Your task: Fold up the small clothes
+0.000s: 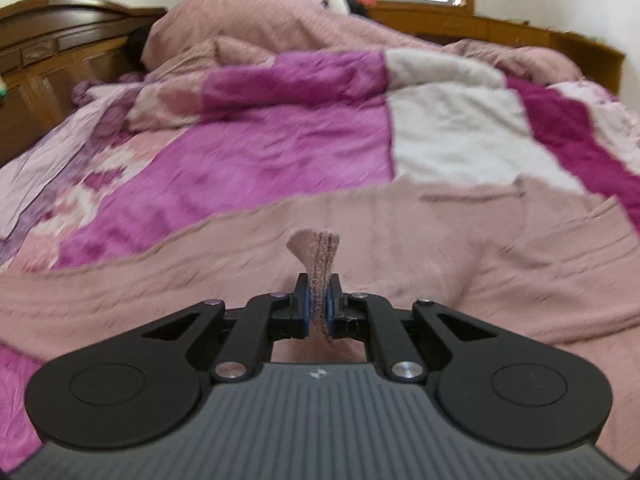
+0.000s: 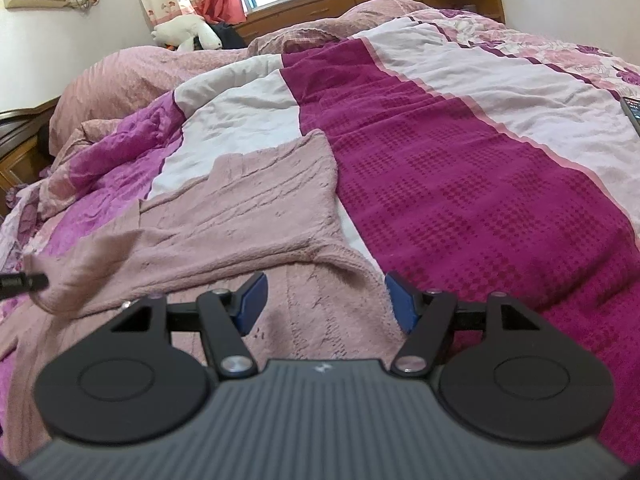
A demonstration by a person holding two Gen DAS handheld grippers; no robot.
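Observation:
A dusty-pink knit sweater (image 1: 400, 248) lies spread on the bed. My left gripper (image 1: 318, 300) is shut on a pinched fold of its knit edge, which sticks up between the blue pads. In the right wrist view the sweater (image 2: 248, 216) lies flat with one sleeve stretched away to the upper right. My right gripper (image 2: 324, 300) is open, its blue pads (image 2: 402, 304) straddling the sweater's near edge without closing on it. The left gripper's tip (image 2: 24, 280) shows at the far left, holding a lifted part of the sweater.
The bed is covered by a rumpled magenta, white and pink quilt (image 2: 460, 168). A pink pillow (image 1: 256, 20) and a white plush toy (image 2: 188, 32) lie at the head. A wooden headboard (image 1: 60, 40) stands left. A dark remote (image 2: 632, 112) lies at the right edge.

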